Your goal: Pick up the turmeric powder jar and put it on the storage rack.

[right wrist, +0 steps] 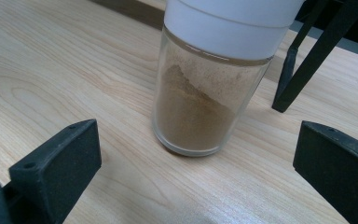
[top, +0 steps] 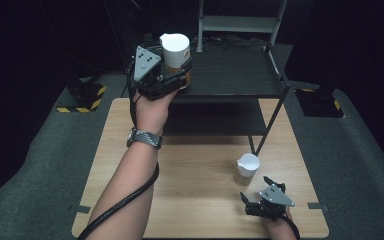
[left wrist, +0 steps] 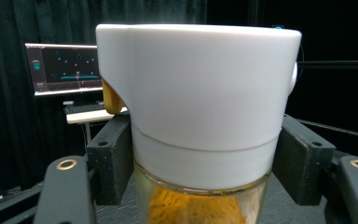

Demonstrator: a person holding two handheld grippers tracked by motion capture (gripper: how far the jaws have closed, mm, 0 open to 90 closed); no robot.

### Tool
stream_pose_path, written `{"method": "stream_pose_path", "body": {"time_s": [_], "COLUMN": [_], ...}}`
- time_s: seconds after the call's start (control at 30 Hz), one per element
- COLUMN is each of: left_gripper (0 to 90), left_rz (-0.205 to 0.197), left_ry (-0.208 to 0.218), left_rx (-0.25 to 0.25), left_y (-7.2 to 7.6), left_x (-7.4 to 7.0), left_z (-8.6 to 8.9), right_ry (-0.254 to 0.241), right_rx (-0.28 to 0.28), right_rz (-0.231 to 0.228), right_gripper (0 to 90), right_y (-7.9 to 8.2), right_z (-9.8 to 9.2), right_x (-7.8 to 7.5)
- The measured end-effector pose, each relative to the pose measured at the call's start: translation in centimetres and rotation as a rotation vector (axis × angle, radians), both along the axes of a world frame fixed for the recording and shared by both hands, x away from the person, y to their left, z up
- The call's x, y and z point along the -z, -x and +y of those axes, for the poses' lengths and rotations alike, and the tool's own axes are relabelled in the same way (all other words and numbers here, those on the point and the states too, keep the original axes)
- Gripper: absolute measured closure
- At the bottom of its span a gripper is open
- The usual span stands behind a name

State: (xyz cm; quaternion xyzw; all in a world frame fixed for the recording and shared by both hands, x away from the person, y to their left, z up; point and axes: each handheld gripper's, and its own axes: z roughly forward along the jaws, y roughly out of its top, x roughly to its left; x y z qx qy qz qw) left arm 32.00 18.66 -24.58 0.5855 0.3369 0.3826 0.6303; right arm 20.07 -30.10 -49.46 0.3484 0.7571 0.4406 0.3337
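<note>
In the high view, the left tongs (top: 172,75) at upper centre-left grip a white-capped spice jar (top: 176,55) raised beside a dark metal shelf (top: 240,75), while the right tongs (top: 255,192) rest spread apart on the wooden bench (top: 200,170), lower right, near a second jar (top: 247,167). In the left gripper view, both pads (left wrist: 114,154) press the held jar's (left wrist: 200,107) white cap above orange powder. In the right gripper view, the second jar (right wrist: 209,88), holding brown powder, stands upper centre between the parted jaws, touching neither.
</note>
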Motion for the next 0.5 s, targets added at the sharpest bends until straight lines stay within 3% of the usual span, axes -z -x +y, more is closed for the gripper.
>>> {"method": "stream_pose_path", "body": {"time_s": [0.5], "left_gripper": [30.4], "left_rz": [0.035], "left_ry": [0.014], "left_rx": [-0.013], "left_y": [-1.3], "left_x": [0.0], "left_z": [-0.4], "right_ry": [0.0], "right_rx": [-0.007], "right_rz": [0.003], "right_gripper": [0.5], "right_y": [-0.1], "right_z": [-0.1], "right_x": [0.0]}}
